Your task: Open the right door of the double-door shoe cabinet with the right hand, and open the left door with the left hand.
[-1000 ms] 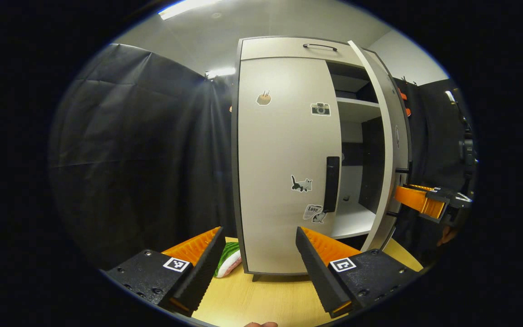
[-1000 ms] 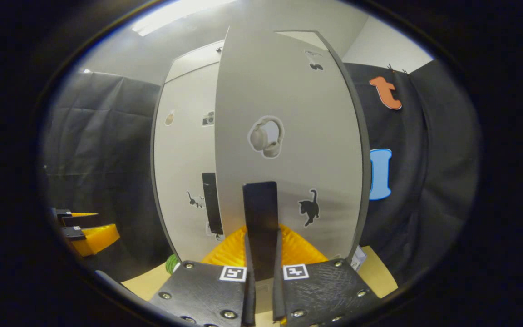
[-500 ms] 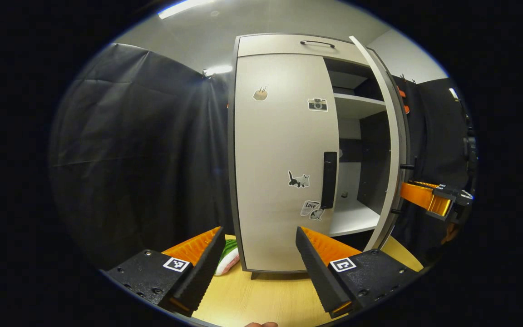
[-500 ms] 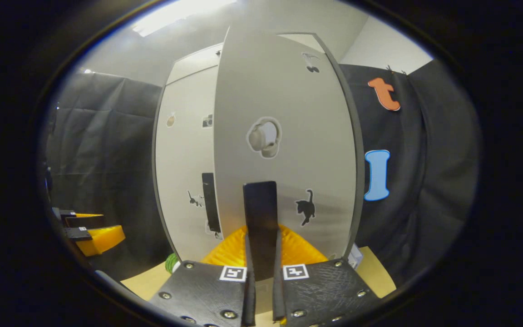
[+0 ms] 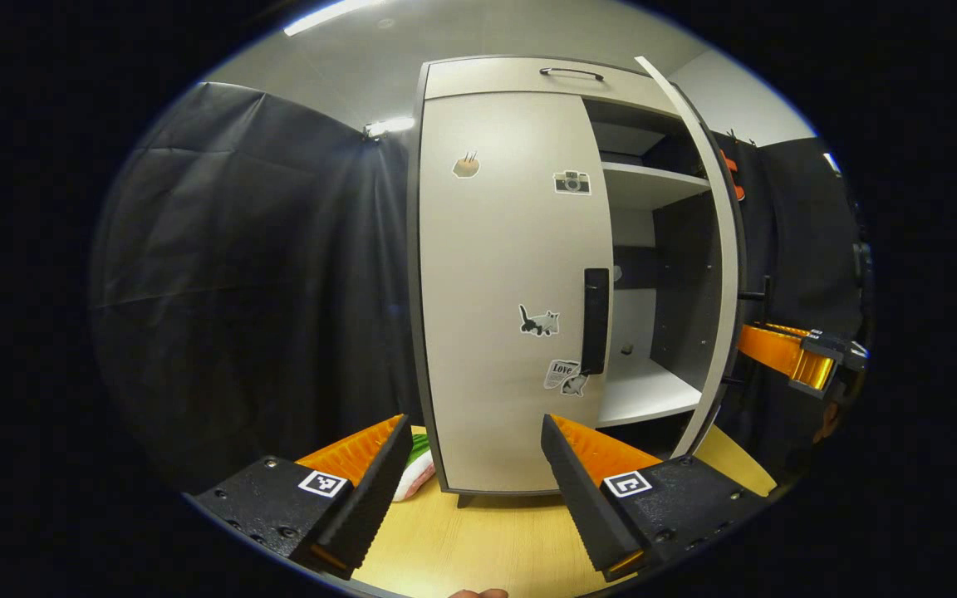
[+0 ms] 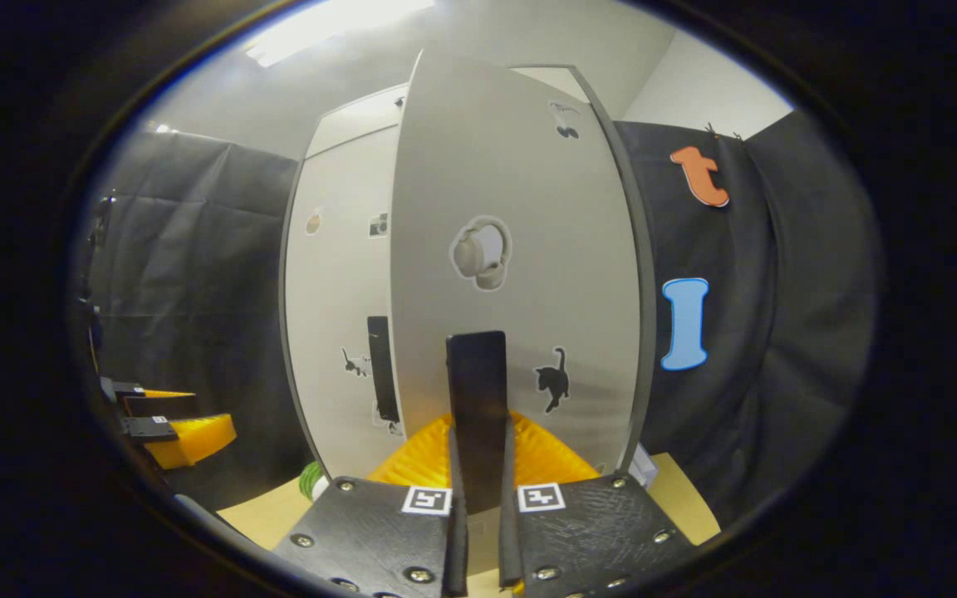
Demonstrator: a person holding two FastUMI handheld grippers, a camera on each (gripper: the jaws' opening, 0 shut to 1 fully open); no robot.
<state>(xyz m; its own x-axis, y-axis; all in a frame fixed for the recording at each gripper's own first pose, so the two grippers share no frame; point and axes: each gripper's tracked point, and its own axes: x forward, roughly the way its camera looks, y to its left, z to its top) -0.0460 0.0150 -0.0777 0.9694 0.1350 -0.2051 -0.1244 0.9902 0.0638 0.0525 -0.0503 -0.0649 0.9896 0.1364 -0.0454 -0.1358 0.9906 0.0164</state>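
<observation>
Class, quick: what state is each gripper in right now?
Left gripper: open, holding nothing.
Right gripper: closed on the right door's handle.

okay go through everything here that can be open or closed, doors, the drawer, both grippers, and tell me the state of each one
Right door: swung open, shelves exposed.
Right door handle: clamped between the right gripper's fingers.
Left door: closed.
Left door handle: untouched.
Top drawer: closed.
Right gripper: shut on the right door handle.
Left gripper: open, short of the cabinet, holding nothing.
</observation>
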